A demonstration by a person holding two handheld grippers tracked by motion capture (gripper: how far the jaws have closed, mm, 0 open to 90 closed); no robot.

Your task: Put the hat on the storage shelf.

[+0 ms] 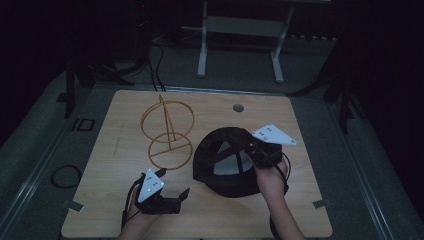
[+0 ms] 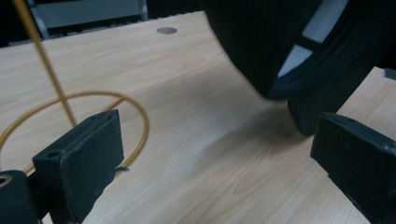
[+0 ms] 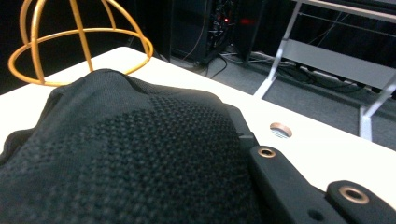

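A black mesh cap (image 1: 225,167) lies right of the table's middle, its open underside turned up. My right gripper (image 1: 251,150) is shut on the cap's right rim. In the right gripper view the fabric (image 3: 130,158) drapes over the jaws, and one black finger (image 3: 285,179) shows beside it. A gold wire hat stand (image 1: 167,132) rests left of the cap. My left gripper (image 1: 173,183) is open near the front edge, below the stand. Its jaws (image 2: 219,154) have only bare wood between them, with the cap (image 2: 280,42) ahead on the right and the stand's rod (image 2: 45,60) on the left.
The wooden table (image 1: 300,200) has a round cable hole (image 1: 238,107) near its far edge. A white desk frame (image 1: 240,25) stands on the floor beyond it. Cables (image 1: 65,176) lie on the floor at the left.
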